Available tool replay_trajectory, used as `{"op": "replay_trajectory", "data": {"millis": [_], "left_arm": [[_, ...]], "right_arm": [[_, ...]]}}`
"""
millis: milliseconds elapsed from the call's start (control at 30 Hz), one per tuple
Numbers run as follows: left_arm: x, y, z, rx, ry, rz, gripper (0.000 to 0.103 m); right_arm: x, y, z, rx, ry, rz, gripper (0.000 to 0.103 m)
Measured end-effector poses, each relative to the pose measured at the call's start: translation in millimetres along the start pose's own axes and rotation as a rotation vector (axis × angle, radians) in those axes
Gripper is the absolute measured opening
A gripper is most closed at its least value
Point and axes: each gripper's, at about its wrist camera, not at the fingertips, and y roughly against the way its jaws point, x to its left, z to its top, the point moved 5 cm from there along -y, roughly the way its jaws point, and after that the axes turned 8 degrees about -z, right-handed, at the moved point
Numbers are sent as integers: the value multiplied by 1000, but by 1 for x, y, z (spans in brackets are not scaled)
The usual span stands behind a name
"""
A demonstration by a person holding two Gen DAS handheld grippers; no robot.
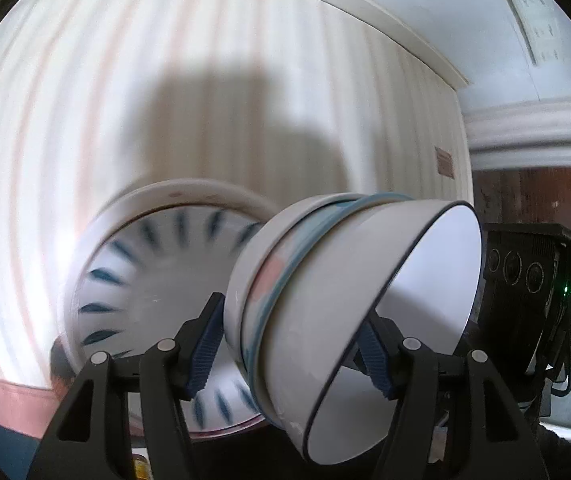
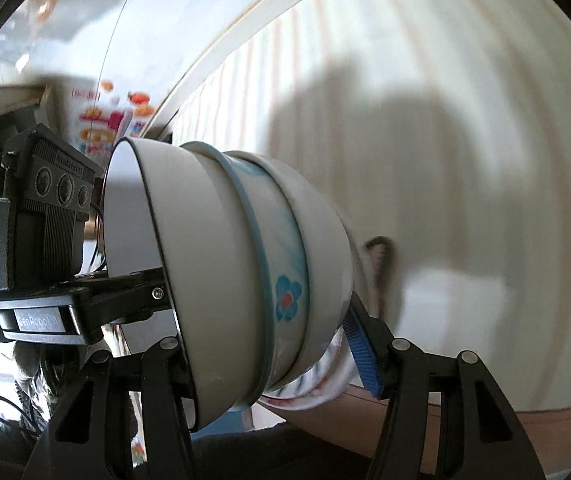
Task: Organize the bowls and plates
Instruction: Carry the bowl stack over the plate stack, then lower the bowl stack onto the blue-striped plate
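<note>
**A:** How far along is the tidy-up?

**B:** Partway, I think. Look at the left side first. A plate with blue dashes lies flat on the striped cloth that covers the table. It is blurry, so I can't tell if more plates lie under it.

**A:** And the bowls?

**B:** Three bowls are already tucked one inside the other. This stack of bowls is up in the air, tipped on its side, just over the plate's edge. The left gripper holds it, with one blue finger on each side of the stack.

**A:** What about the other side?

**B:** The right gripper holds the same stack from the other side. Its fingers are about half apart, with the bowls squeezed between them.

**A:** So what is left?

**B:** The stacking looks done. The bowls still need a place to sit down. I can't see where that place is.
</note>
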Motion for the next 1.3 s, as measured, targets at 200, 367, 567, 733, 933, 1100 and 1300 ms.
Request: {"op": "replay_trajectory", "data": {"millis": [200, 367, 567, 733, 933, 1100, 1300], "left_arm": [[35, 8, -9, -22, 83, 0, 60], [51, 4, -12, -14, 112, -4, 61], [58, 4, -14, -12, 117, -8, 61], [63, 9, -17, -12, 112, -12, 61], [63, 7, -18, -8, 109, -18, 62], [62, 11, -21, -12, 91, 23, 62], [54, 32, -29, -82, 40, 167, 61]], "right_arm": [[29, -41, -7, 71, 53, 7, 60], [43, -67, -9, 111, 58, -3, 60], [37, -69, -28, 124, 56, -11, 60], [41, -63, -30, 124, 60, -18, 60], [40, -60, -32, 131, 52, -29, 60], [45, -59, -36, 137, 64, -60, 61], [53, -46, -43, 117, 88, -138, 62]]}}
